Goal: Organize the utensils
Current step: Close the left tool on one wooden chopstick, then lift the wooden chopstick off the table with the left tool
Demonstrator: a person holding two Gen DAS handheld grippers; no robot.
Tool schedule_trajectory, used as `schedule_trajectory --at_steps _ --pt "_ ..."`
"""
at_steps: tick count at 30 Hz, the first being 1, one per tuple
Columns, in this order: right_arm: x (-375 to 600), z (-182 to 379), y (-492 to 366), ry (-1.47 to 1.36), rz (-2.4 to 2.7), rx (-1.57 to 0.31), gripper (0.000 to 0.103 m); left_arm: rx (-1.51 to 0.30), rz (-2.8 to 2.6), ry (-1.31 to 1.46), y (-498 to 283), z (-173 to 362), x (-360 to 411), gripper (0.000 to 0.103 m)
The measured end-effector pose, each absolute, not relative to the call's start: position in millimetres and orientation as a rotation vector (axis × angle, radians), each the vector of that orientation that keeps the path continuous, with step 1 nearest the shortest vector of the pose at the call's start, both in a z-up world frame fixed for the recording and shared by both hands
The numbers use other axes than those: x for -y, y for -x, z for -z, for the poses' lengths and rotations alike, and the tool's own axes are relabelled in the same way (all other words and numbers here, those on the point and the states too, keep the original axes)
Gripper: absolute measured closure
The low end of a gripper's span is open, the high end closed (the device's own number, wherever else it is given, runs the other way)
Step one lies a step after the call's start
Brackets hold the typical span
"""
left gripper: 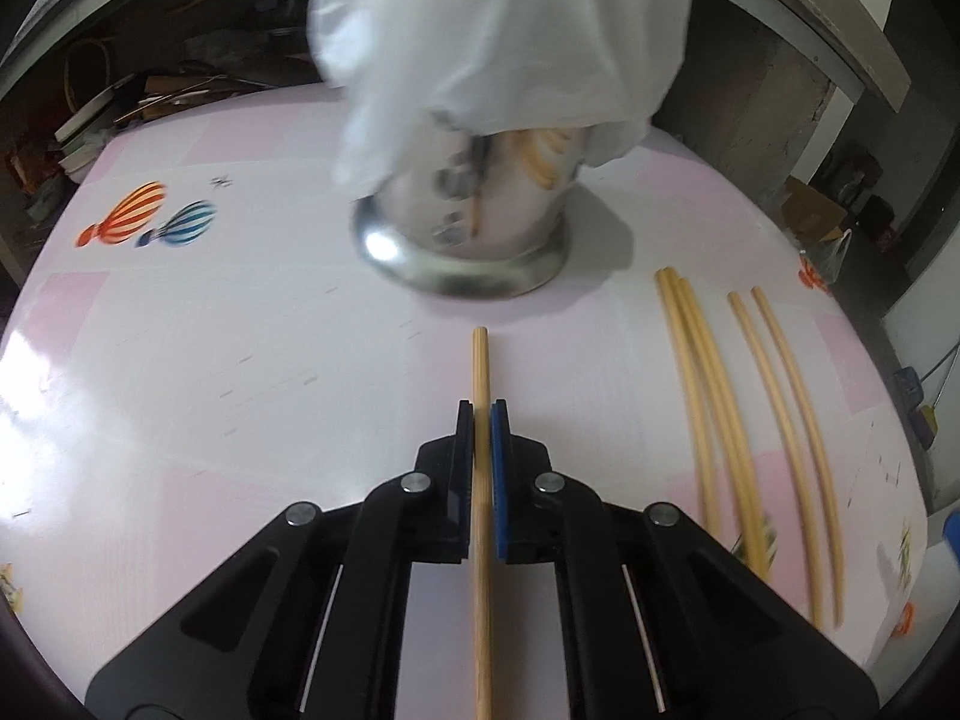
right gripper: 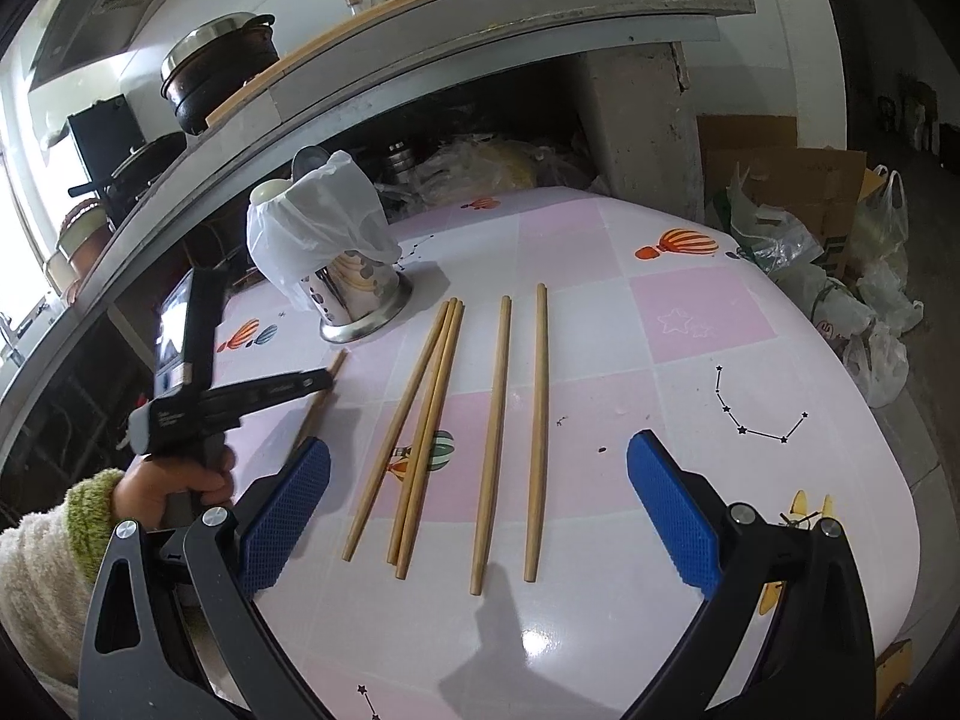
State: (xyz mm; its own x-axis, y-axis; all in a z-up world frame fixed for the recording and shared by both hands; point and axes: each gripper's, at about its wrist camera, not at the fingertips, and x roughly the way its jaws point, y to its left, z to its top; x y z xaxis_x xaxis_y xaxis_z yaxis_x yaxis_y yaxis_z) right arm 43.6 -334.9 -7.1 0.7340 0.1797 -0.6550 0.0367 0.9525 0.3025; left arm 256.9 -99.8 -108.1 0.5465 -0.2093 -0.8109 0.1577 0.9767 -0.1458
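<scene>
A single wooden chopstick runs straight between the fingers of my left gripper, which is shut on it just above the pink table. The same gripper and chopstick show at the left of the right wrist view, held by a person's hand. A metal utensil holder capped with a white plastic bag stands just beyond the chopstick's tip. Several more chopsticks lie side by side on the table, and my right gripper hovers open above their near ends with nothing between its fingers.
The loose chopsticks lie to the right of my left gripper. Plastic bags and cardboard boxes crowd the floor beyond the table's right edge. A counter with a pot and bottles runs behind the table.
</scene>
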Motion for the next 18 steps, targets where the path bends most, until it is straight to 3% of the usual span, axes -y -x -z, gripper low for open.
schedule_trajectory --at_steps 10,15,18 --pt "322.5 -1.6 -38.2 -0.196 -0.031 -0.73 0.006 -1.012 0.268 0.072 -234.6 106.8 50.4 0.097" --pt "312.8 -11.8 -35.1 -0.123 -0.029 -0.699 0.006 -0.994 0.312 0.036 -237.0 97.8 54.4 0.084" --pt "308.5 -16.6 -33.6 -0.091 -0.031 -0.682 0.006 -1.013 0.326 -0.028 -241.1 97.7 64.4 0.083"
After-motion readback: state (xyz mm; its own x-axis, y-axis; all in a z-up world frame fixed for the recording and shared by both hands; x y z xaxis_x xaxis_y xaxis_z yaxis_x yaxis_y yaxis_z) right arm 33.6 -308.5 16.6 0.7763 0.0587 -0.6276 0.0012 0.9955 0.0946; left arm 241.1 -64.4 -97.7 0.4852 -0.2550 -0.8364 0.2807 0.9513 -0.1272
